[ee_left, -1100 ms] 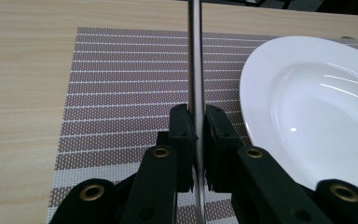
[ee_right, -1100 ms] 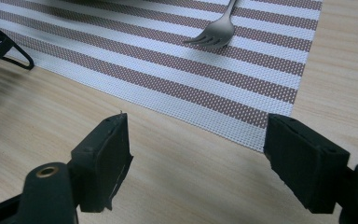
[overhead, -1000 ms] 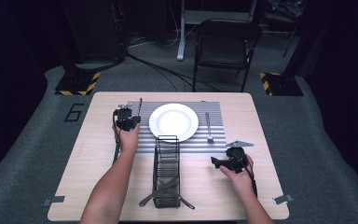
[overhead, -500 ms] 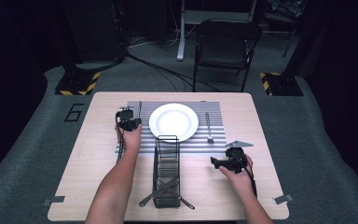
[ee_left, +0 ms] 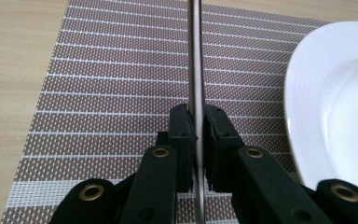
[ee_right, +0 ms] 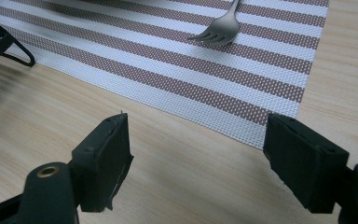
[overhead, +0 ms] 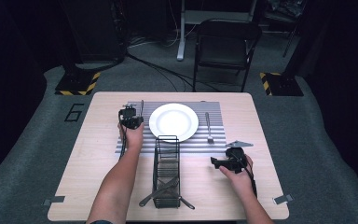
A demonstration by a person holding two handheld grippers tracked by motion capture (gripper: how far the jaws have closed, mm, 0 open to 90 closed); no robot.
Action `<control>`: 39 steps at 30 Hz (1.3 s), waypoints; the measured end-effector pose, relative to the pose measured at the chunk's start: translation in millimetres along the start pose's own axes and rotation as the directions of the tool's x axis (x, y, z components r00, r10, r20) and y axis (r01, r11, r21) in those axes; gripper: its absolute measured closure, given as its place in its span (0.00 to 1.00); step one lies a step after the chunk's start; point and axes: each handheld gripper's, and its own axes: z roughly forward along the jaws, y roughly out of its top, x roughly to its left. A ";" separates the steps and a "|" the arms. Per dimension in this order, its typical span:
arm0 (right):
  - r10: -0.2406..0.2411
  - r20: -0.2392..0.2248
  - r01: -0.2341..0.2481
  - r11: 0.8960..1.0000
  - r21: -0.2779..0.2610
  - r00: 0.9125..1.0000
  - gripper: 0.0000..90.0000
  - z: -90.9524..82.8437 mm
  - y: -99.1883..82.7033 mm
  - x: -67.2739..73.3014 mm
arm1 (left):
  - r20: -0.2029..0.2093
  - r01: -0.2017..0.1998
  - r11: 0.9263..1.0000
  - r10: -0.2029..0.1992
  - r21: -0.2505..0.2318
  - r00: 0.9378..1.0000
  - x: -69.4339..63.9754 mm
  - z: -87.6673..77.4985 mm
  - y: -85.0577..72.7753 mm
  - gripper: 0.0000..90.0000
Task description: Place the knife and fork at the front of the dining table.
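knife placement at left of plate

high view. table setting is the work in hand: a striped placemat (overhead: 135, 140) lies on the wooden table (overhead: 84, 177), with a white plate (overhead: 173, 121) at its middle and a fork (overhead: 209, 128) laid to the plate's right. the left gripper (overhead: 131, 119) sits over the mat just left of the plate, clamped on a knife (overhead: 141, 106) whose thin metal length runs away from the person, parallel to the plate's edge. the left forearm reaches forward in a straight line, wrist low. the right gripper (overhead: 221, 163) rests near the table's bare wood, below the mat's right corner, jaws pointing left toward a wire caddy (overhead: 167, 172) that holds more cutlery. the right hand cups it from below.

left gripper view. both pads are pressed flat on the knife (ee_left: 196, 70), which stands on edge between them and runs straight ahead over the placemat (ee_left: 112, 93), the plate (ee_left: 335, 93) curving in at right. the knife looks light, rigid and smooth; polished steel pinched across its flat sides could swivel, so a hold near the balance point, as here, seems sound. whether the tip touches the mat i cannot tell.

right gripper view. jaws stand wide apart with nothing between them, hovering low over wood; the placemat (ee_right: 177, 60) corner and the fork (ee_right: 219, 30) tines lie ahead, the wire caddy (ee_right: 0, 39) at far left.
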 end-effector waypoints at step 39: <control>0.005 -0.013 -0.005 1.000 -0.002 1.000 0.25 0.2 -0.2 -0.9 | 0.008 0.069 0.998 -0.069 -0.011 0.998 7.0 4.5 -4.8 0.91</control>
